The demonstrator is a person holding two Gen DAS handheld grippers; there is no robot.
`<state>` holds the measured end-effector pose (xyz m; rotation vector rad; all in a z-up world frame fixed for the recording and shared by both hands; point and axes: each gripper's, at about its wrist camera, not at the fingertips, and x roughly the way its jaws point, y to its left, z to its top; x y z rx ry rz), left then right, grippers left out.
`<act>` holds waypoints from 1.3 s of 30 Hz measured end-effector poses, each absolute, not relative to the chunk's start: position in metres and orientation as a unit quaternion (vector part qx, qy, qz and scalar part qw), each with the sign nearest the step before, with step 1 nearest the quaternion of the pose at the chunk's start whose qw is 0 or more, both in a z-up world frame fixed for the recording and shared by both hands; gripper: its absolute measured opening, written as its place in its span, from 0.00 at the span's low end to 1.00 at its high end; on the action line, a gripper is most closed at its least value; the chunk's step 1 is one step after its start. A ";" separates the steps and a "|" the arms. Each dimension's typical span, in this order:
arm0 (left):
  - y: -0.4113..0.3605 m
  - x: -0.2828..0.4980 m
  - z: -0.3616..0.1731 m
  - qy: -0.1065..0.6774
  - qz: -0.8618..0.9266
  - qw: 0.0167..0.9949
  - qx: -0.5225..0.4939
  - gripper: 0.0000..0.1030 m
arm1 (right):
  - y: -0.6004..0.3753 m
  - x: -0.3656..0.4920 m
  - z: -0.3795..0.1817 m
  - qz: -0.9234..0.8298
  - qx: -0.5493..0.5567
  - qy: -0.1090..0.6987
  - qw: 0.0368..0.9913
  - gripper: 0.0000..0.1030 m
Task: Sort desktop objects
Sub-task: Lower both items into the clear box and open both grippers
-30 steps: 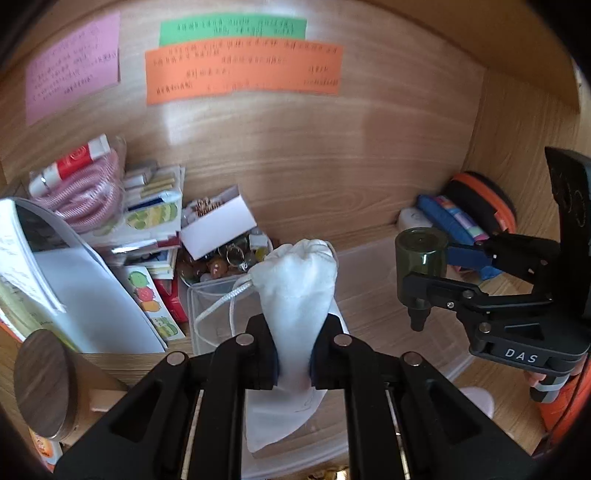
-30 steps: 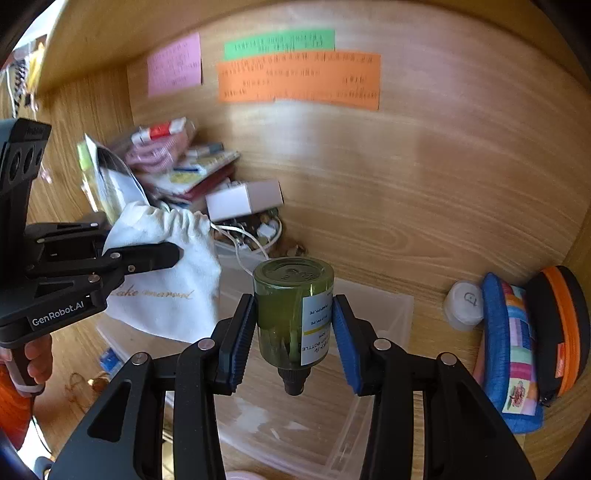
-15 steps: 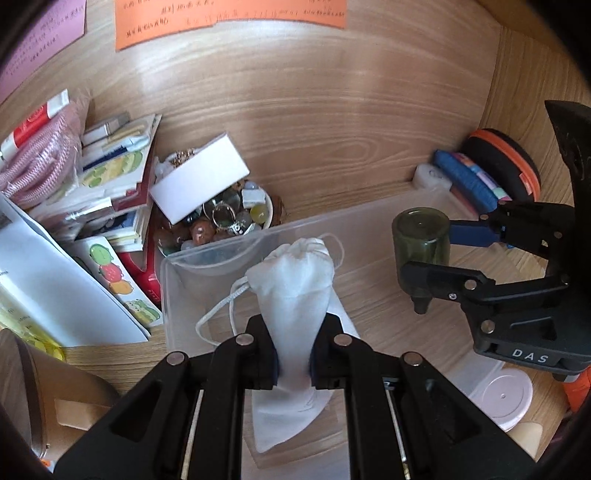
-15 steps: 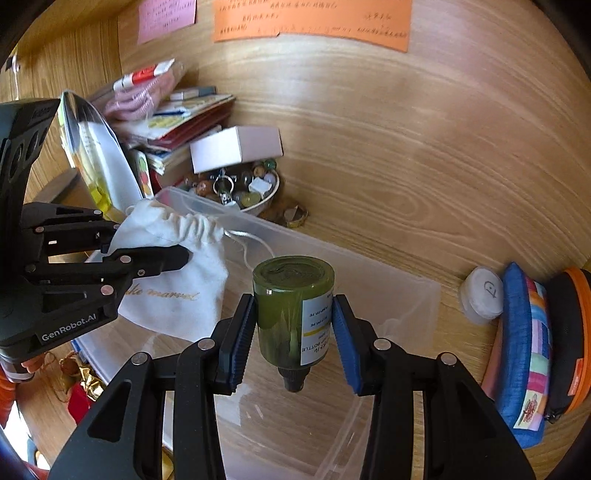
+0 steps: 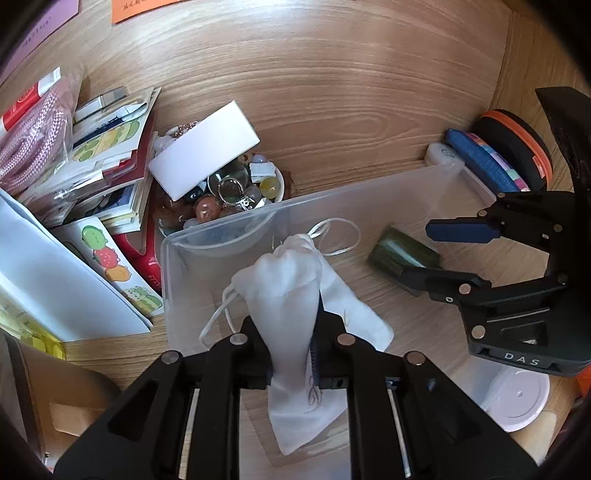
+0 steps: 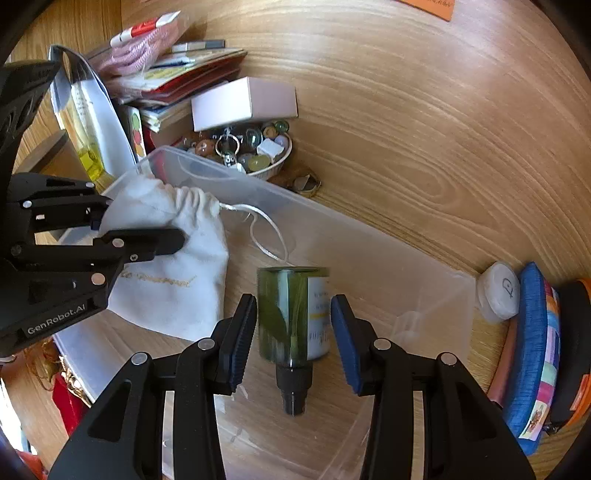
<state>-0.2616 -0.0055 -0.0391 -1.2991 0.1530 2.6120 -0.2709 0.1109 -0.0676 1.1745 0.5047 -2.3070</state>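
A: Wood desk (image 6: 406,110), clear bin (image 6: 369,236). Left tool (image 5: 291,321)?
B: Jaws opening, white pouch (image 5: 284,291) pinched between them, over the bin.
A: Right tool (image 6: 293,300)?
B: Open. Green bottle (image 6: 280,325) lies on bin floor between its pads.

The orange note (image 5: 147,9) is cut off by the top edge, its writing too small to read. The green bottle's (image 6: 291,314) label is blurred. The white pouch's (image 5: 291,291) lower half hides behind the left gripper (image 5: 291,354). The white lid (image 5: 517,398) is partly covered.
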 end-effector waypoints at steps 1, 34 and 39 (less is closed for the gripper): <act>-0.005 -0.261 -0.039 0.054 0.889 0.109 -0.442 0.13 | 0.110 -0.271 -0.068 -0.846 0.433 0.187 0.249 0.37; 0.011 -0.182 0.037 0.109 0.931 0.076 -0.340 0.65 | 0.157 -0.193 0.011 -0.897 0.334 0.158 0.243 0.66; 0.011 -0.161 0.052 0.113 0.938 0.070 -0.321 0.74 | 0.171 -0.169 0.027 -0.907 0.313 0.143 0.244 0.72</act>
